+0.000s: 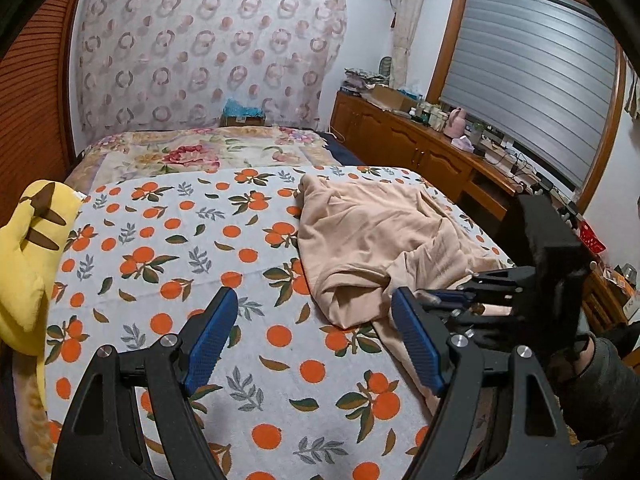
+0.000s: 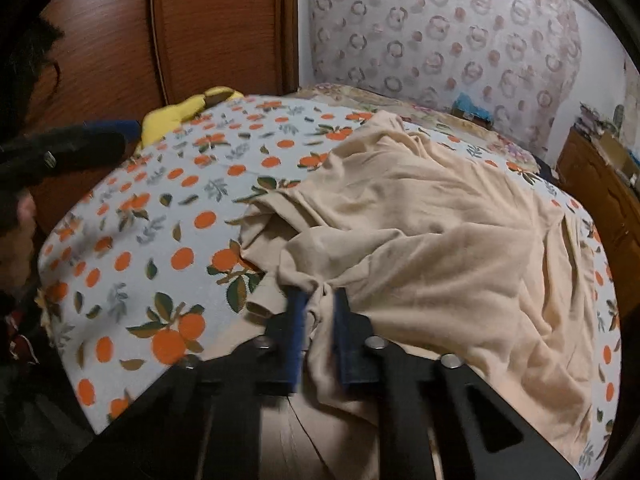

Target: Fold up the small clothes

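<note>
Black plastic arms with blue pads fill the bottom of both views. On the right gripper (image 2: pixel 316 324), the two blue pads (image 2: pixel 294 336) are squeezed together on a bunched bit of the soft peach-coloured cloth garment (image 2: pixel 432 232). That pinched bit sits at the near edge of the garment, close to the near side of the bed.

Over to the left, the left gripper (image 1: pixel 312 332) has its blue pads (image 1: pixel 212 336) wide apart. Nothing is between them. Only the white bedsheet with orange fruit and green leaves (image 1: pixel 168 240) shows in the gap. Its right pad sits just beside the near left corner of the garment, but I cannot tell if it touches.

Next comes the garment itself. It lies crumpled and wrinkly on the orange-fruit sheet, on the right half of the bed. It is not folded yet.

Off on the left edge of the bed rests a yellow plush toy with brown stripes (image 1: pixel 28 248).

Farther back, a blanket with pink and red flowers (image 1: pixel 192 152) covers the far end of the bed. Behind it hangs a thin curtain with pink rings (image 1: pixel 208 48). A long brown wooden cabinet (image 1: pixel 408 140) runs along the right wall under a grey window blind (image 1: pixel 532 68).
</note>
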Tool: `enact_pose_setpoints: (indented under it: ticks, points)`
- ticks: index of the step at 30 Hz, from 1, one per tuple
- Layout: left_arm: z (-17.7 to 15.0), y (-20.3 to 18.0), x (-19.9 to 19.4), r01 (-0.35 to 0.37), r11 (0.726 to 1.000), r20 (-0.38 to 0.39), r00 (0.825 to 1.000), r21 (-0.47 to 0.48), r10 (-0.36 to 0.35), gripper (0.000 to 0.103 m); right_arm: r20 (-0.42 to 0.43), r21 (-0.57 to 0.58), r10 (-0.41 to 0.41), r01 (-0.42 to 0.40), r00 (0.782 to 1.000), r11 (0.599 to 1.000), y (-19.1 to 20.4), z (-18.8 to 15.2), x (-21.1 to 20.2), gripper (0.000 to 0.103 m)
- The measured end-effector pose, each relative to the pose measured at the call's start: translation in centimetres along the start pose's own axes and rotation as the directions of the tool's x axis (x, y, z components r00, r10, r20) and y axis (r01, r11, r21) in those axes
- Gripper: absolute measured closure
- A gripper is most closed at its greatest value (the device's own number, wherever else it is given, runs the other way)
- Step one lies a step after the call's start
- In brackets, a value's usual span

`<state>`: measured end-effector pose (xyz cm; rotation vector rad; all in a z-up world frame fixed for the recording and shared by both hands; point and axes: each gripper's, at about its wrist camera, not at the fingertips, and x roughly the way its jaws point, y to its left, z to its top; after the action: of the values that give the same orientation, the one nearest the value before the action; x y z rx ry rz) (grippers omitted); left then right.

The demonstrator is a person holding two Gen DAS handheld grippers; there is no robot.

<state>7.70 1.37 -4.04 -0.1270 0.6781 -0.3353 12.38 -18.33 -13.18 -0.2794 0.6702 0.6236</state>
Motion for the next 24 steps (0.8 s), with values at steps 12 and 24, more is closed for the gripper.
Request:
enact_pose_setpoints:
  ticks: [12,24]
  points:
    - [-0.4,-1.6,0.9,0.032,0.999,-0.023,0.999,0.021,-0.032,0.023,0.18,0.197,-0.049,0.013,0.982,0.98,-5.9,-5.1,-11.9,0.094]
    - [-0.3,-3.0,1.4,0.029,0.998,-0.03,0.999,0.049,-0.028,0.023,0.054,0.3,-0.178,0.154,0.983,0.941,-7.8,-10.6,-15.1,0.089]
